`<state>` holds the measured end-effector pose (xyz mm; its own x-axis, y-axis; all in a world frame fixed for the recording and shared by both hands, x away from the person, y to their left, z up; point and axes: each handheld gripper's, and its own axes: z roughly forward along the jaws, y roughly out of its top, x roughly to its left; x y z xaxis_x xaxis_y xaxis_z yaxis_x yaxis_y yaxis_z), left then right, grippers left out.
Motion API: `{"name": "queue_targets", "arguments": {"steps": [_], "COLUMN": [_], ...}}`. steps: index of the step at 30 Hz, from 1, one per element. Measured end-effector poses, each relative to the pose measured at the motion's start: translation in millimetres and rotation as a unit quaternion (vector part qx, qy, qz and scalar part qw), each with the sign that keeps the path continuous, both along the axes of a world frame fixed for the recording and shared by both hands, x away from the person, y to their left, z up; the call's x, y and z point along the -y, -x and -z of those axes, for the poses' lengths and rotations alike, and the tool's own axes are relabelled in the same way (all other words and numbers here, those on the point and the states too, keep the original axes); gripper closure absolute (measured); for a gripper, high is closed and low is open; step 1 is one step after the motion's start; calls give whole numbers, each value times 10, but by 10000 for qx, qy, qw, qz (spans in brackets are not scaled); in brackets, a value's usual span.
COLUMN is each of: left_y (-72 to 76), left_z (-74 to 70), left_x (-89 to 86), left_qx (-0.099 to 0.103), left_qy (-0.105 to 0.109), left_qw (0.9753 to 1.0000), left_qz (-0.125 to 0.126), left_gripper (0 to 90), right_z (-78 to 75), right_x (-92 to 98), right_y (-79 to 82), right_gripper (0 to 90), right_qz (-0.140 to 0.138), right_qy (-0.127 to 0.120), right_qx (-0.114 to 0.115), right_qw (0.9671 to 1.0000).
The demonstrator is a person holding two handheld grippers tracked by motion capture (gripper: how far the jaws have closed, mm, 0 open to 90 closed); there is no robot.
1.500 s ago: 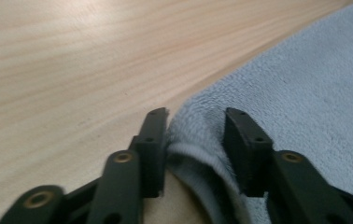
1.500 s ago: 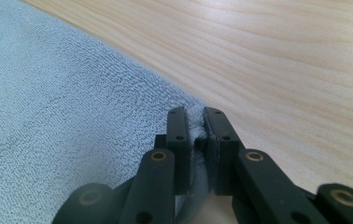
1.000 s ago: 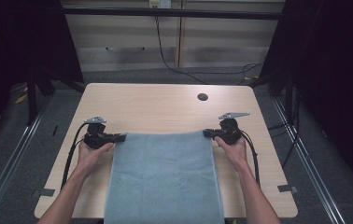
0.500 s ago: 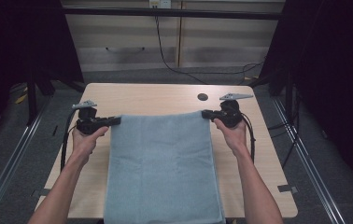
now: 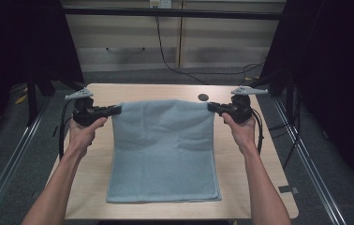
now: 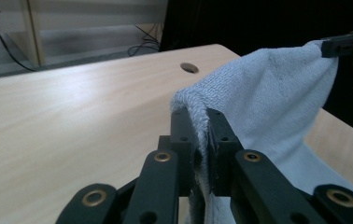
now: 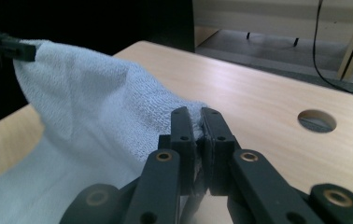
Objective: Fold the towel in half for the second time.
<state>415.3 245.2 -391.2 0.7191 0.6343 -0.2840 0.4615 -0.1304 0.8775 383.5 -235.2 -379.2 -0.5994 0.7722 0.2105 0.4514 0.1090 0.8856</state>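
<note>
A light blue towel (image 5: pixel 163 150) lies down the middle of the wooden table (image 5: pixel 95 173), its far edge lifted off the surface. My left gripper (image 5: pixel 117 109) is shut on the towel's far left corner (image 6: pixel 198 100), the cloth pinched between the black jaws. My right gripper (image 5: pixel 211 107) is shut on the far right corner (image 7: pixel 194 112). The towel (image 6: pixel 277 93) hangs stretched between both grippers, and its near end rests flat close to the table's front edge. In the right gripper view the towel (image 7: pixel 86 107) slopes down to the table.
A round cable hole (image 5: pixel 203 97) sits in the table just beyond the towel's right corner. Dark curtains stand on both sides. Metal rails (image 5: pixel 6 173) run along the floor left and right. Cables (image 5: pixel 175 61) trail on the floor behind the table.
Both grippers have moved away from the person and upward, holding the towel corners. The towel's far edge has risen off the table and its near end has come onto the table.
</note>
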Motion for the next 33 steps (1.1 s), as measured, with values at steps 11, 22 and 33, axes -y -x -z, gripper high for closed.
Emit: {"name": "queue_targets", "arguments": {"steps": [11, 22, 33], "left_y": [659, 1043, 1335], "left_z": [-2, 186, 449], "left_x": [-124, -207, -249], "left_qx": [392, 381, 177], "left_qy": [139, 88, 10], "left_qw": [9986, 9984, 9983], "left_qz": [315, 405, 549], "left_gripper": [835, 833, 832], "right_z": [54, 209, 514], "right_x": [114, 99, 79], "right_y": [572, 1120, 1371], "right_gripper": [851, 850, 850], "right_qz": [-256, -711, -801], "right_qy": [-166, -149, -131], "right_qx": [206, 206, -132], "right_qw": [9993, 9971, 9966]}}
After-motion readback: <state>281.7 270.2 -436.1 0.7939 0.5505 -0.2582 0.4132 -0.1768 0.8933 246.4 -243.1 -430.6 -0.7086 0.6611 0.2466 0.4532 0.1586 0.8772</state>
